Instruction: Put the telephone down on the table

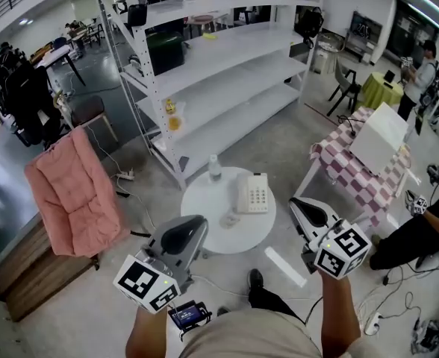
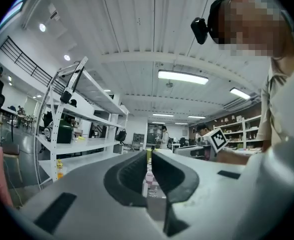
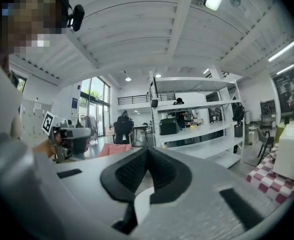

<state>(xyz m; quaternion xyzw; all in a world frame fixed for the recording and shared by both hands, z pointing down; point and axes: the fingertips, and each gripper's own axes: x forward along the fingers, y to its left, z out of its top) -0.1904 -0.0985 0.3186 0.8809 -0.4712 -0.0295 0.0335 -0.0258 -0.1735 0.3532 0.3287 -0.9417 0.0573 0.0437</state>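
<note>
The white telephone (image 1: 254, 194) lies flat on the round white table (image 1: 201, 233), handset on its cradle, toward the table's right side. My left gripper (image 1: 198, 224) hovers over the table's near-left edge, held above the top and apart from the phone. Its jaws are shut with nothing between them, as the left gripper view (image 2: 149, 156) also shows. My right gripper (image 1: 295, 203) hangs just right of the table, level with the phone. It too is shut and empty (image 3: 148, 150). Both point level across the room.
A clear water bottle (image 1: 214, 168) and a small clear object (image 1: 230, 218) stand on the table. Behind it is white shelving (image 1: 227, 73). A pink-cushioned chair (image 1: 74, 189) stands left, a checked-cloth table (image 1: 354, 171) right. People and floor cables are at the far right.
</note>
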